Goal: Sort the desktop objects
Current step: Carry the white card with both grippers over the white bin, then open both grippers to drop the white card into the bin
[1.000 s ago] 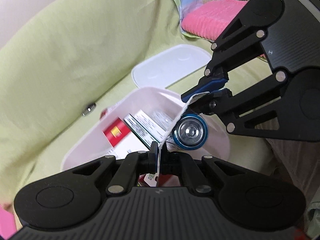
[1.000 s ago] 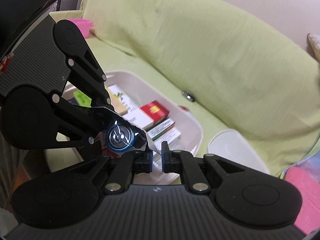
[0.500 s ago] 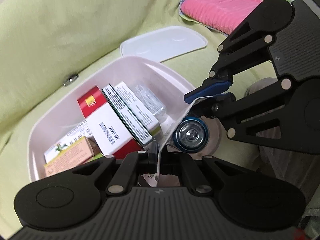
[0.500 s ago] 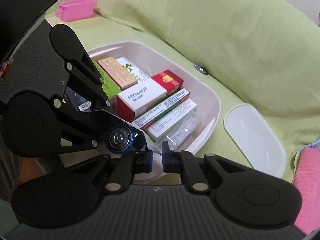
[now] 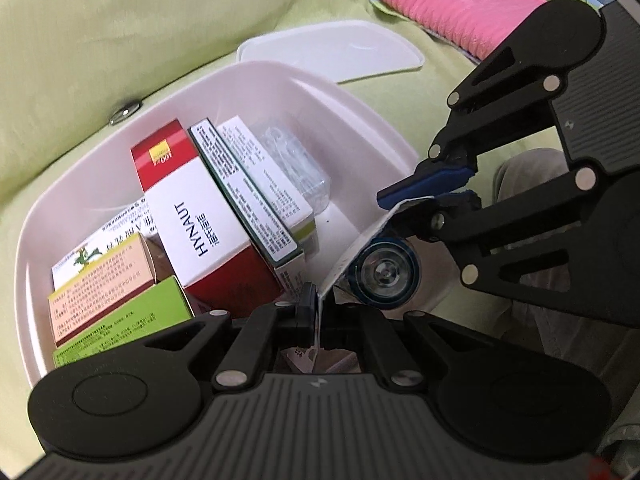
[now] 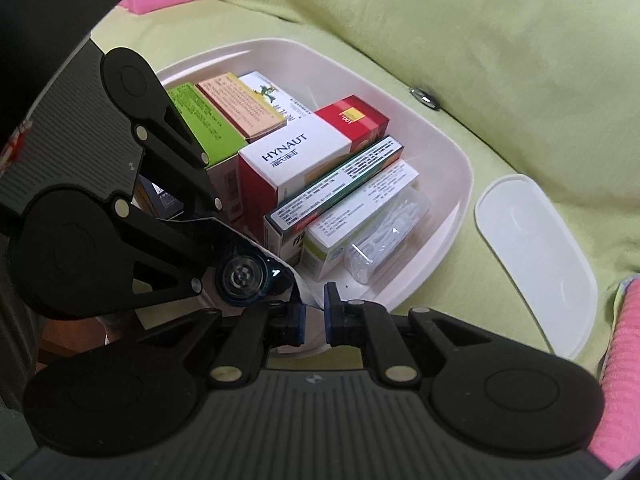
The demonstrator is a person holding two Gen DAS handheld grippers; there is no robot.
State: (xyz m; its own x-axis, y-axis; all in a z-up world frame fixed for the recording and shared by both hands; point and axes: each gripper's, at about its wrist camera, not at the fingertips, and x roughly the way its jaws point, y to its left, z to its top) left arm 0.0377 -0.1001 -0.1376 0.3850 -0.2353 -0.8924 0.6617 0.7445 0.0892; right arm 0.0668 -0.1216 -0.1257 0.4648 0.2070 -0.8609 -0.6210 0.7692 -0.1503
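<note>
Boxes [image 6: 292, 160] are filling the left and middle of the bin [image 6: 460, 152], standing packed on edge and leaving no gap between them. A clear packet [image 6: 388, 236] is lying just beside them. Bare floor is showing only along the bin's right wall. The lid [image 6: 536, 256] is lying on the green cover [image 6: 460, 28] just beside the bin, taking up that side.
</note>
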